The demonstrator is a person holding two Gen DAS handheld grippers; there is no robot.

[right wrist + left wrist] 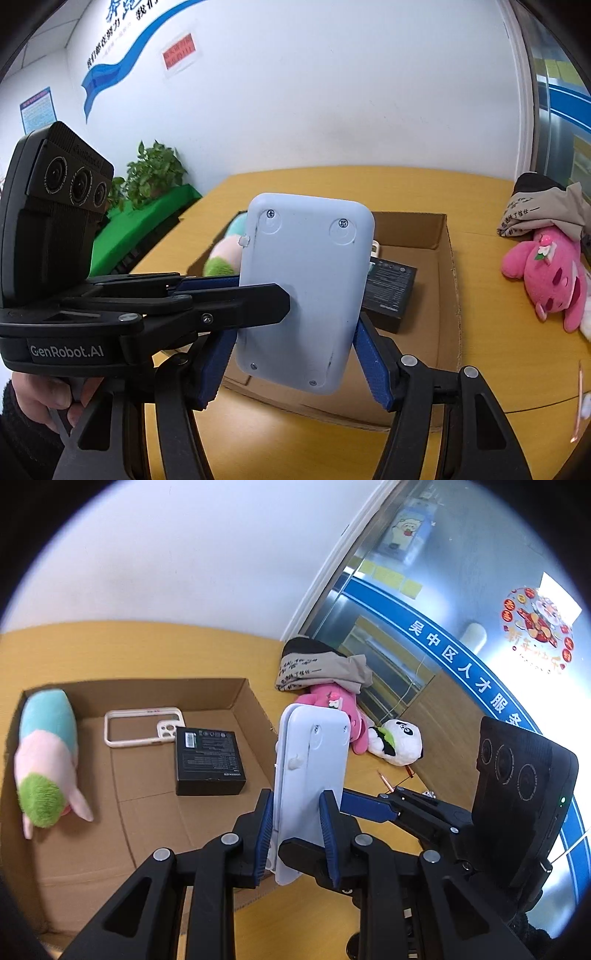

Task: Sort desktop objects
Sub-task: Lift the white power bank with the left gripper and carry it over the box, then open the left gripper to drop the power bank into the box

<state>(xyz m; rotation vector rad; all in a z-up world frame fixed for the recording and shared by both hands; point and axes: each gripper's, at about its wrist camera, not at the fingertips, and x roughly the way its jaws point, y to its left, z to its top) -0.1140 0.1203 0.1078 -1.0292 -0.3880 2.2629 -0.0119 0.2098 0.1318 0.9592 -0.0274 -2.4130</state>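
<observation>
Both grippers are meeting on the pale blue device [306, 295]: my left gripper [297, 812] is clamping its edges, while my right gripper [291, 350] is standing open either side, pads not clearly touching. Beyond, I am seeing the cardboard box [236, 694] holding a black box [209, 761].

Device [303, 291]: pale blue-white.
Gripper pads [328, 827]: blue, on black frames.
Box [147, 775]: brown cardboard.
Table [147, 646]: yellow-tan.
Plush [48, 753]: 3 bands, blue, pink, green.
Bear [550, 280]: hot pink.
Panda [400, 740]: white, black patches.
Case [209, 761]: black.
</observation>
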